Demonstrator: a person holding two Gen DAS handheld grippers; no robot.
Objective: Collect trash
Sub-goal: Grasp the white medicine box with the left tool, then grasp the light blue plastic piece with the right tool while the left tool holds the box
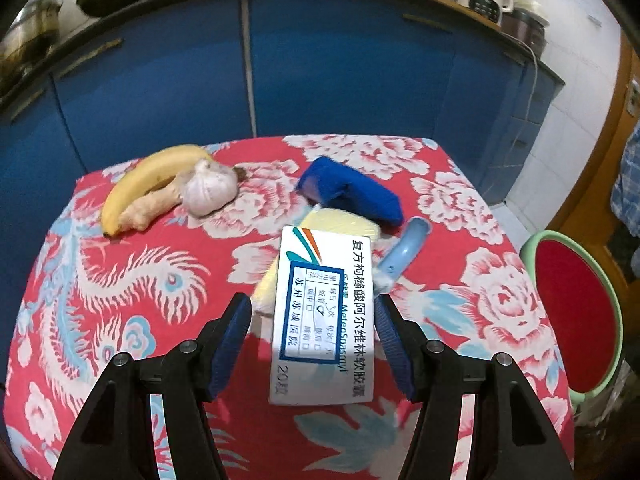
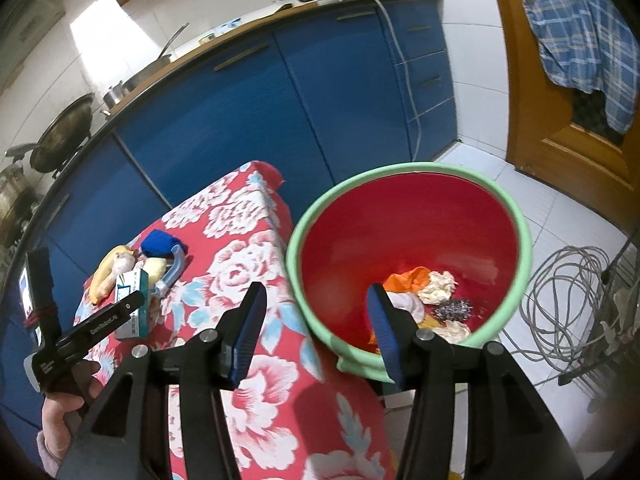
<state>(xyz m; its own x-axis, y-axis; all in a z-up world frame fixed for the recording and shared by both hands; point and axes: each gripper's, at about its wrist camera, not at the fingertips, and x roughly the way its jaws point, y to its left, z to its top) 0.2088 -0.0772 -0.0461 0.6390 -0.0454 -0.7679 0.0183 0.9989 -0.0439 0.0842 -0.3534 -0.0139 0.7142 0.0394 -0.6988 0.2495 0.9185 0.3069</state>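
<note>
left hand-held gripper (image 1: 314, 316) open around medicine box (image 1: 326, 320)

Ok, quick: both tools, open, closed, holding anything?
Left tool: open, white medicine box between its fingers, not gripped.
Right tool: open, empty, over the red basin.

Left wrist view down over table (image 1: 120, 320), right over bin (image 2: 400, 176), sharing table
</note>
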